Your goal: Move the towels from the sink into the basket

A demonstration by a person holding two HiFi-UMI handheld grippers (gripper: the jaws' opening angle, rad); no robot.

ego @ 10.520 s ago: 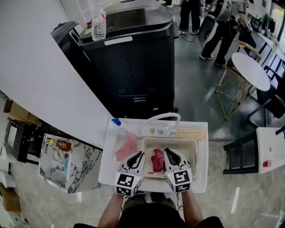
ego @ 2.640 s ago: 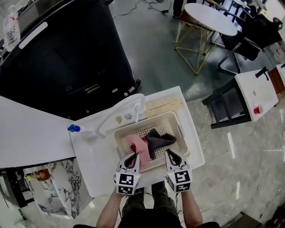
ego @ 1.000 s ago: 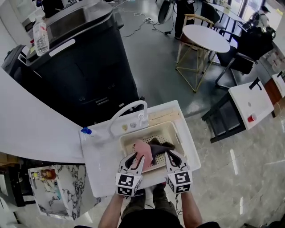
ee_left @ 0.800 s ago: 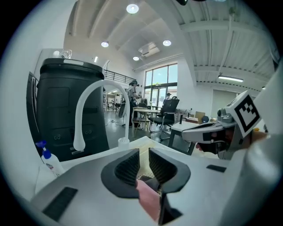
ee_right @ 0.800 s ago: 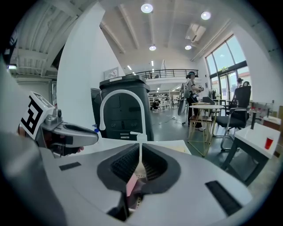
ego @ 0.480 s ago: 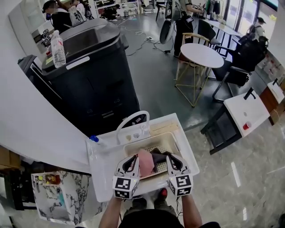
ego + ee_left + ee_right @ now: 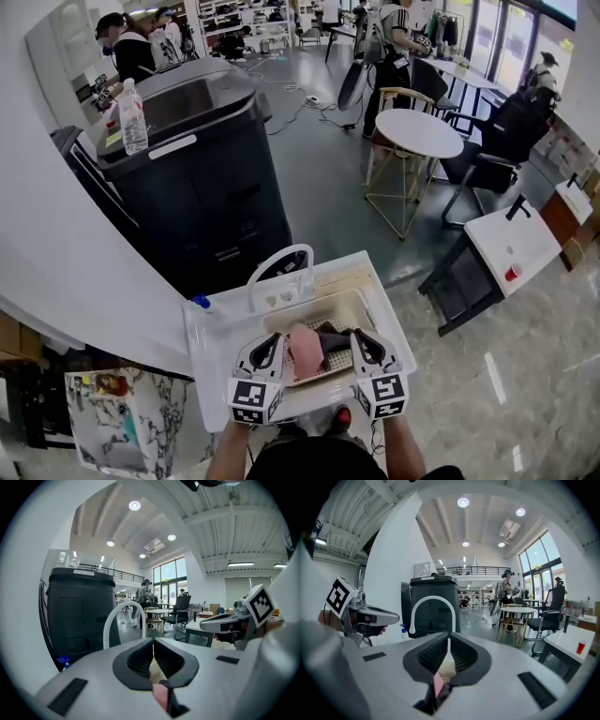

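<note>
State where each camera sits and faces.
Head view: on the head, steeply down at the sink; forearms, left gripper, right gripper show.
Left gripper view: on it, along just-closed jaws holding the towel, toward the faucet; right gripper shows.
Right gripper view: on it, along shut jaws, toward the faucet; left gripper shows.
All share the faucet.

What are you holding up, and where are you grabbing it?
The pink towel. The left hand-held gripper, jaws just closed, and the right hand-held gripper each seem to pinch one side edge.

Head view down; gripper views toward faucet [image 7: 107, 630]
</note>
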